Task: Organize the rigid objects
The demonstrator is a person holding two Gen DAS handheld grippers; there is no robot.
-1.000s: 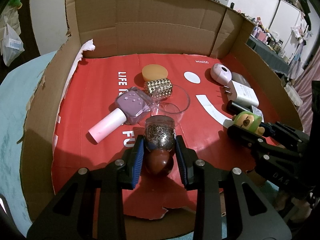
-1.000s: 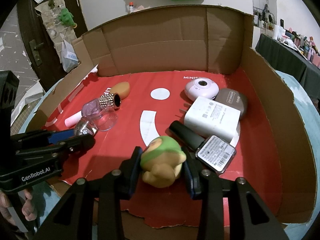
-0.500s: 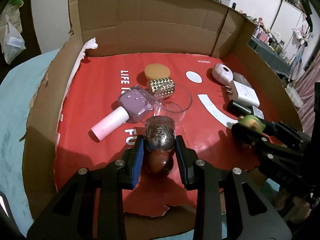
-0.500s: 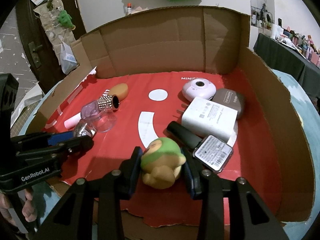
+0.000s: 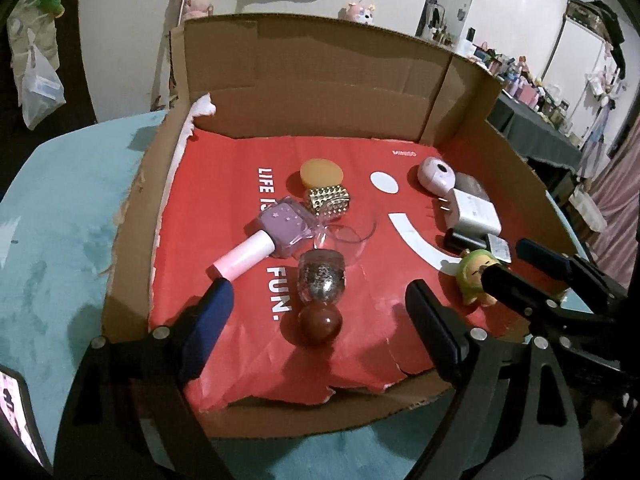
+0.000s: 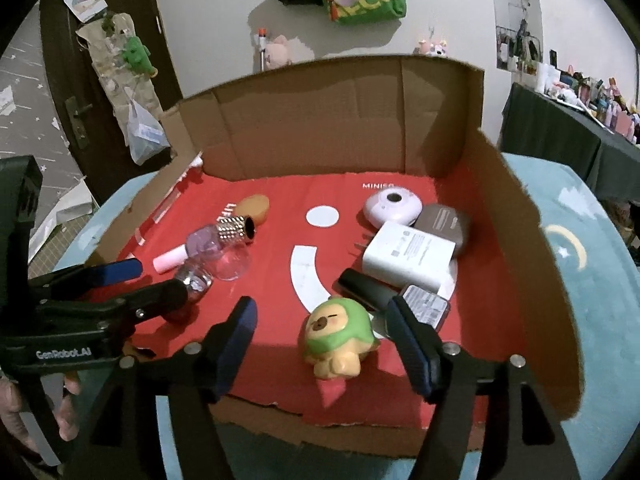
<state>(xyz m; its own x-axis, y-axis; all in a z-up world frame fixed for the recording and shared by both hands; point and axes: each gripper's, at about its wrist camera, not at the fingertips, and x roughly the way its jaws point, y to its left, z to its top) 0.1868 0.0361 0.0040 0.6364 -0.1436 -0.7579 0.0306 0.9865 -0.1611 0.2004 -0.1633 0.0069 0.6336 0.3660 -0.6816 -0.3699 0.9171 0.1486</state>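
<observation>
A glitter bottle with a round brown cap lies on the red liner of the cardboard box. My left gripper is over it, jaws opening wide, and neither pad touches the bottle. In the right wrist view, a green-hooded toy figure lies on the liner near the box's front edge. My right gripper straddles it with jaws opening and the pads clear of the toy. The toy also shows beside the right gripper's fingers in the left wrist view.
On the liner lie a purple bottle with a pink cap, a gold studded cap, an orange sponge, a clear dome, a white charger, a lilac round device and a grey case. Cardboard walls rise on three sides.
Both grippers went from shut to open: the left let go of the glitter bottle, the right let go of the toy figure. Both drew up and back; the toy now lies facing the camera.
</observation>
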